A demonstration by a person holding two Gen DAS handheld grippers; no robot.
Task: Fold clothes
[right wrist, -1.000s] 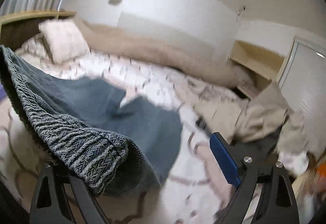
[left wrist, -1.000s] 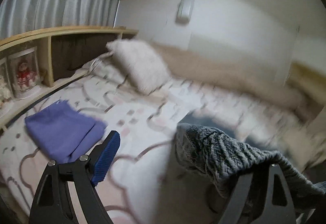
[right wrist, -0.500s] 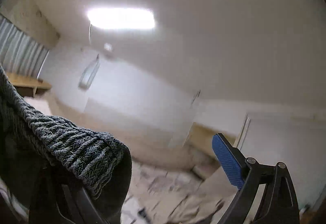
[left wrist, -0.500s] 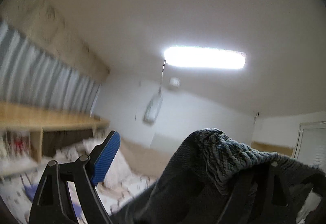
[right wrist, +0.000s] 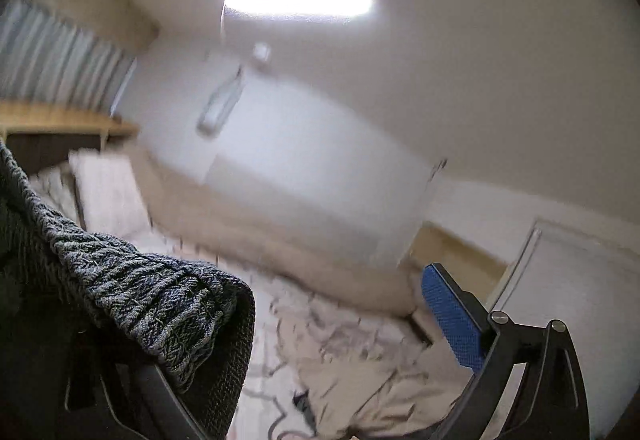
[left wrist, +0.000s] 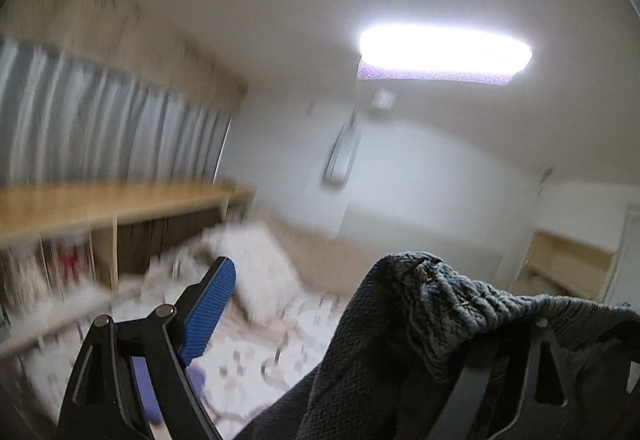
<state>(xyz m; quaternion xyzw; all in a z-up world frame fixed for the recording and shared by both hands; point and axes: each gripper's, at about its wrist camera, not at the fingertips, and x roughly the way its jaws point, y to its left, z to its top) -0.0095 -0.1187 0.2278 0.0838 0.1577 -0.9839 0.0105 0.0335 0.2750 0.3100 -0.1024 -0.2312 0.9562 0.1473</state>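
A dark grey knitted sweater (left wrist: 432,324) hangs lifted off the bed, draped over the right finger of my left gripper (left wrist: 340,320). The jaws stand wide apart, and the blue pad of the left finger (left wrist: 208,312) is bare. In the right wrist view the same sweater (right wrist: 152,304) drapes over the left finger of my right gripper (right wrist: 304,320). That gripper is also open, its blue-padded right finger (right wrist: 452,320) free. Sweater fabric hides both covered fingertips. Both views are motion-blurred and tilted up toward the ceiling.
Below lies the bed with a patterned sheet (left wrist: 256,360) and a white pillow (left wrist: 260,272). A folded purple cloth (left wrist: 148,392) lies behind the left finger. Crumpled beige clothes (right wrist: 360,380) lie on the bed's right. A wooden shelf (left wrist: 100,203) runs along the left.
The sweater has risen off the bed on both grippers. Both cameras swung up toward the ceiling, then tipped back down slightly, so the bed shows again.
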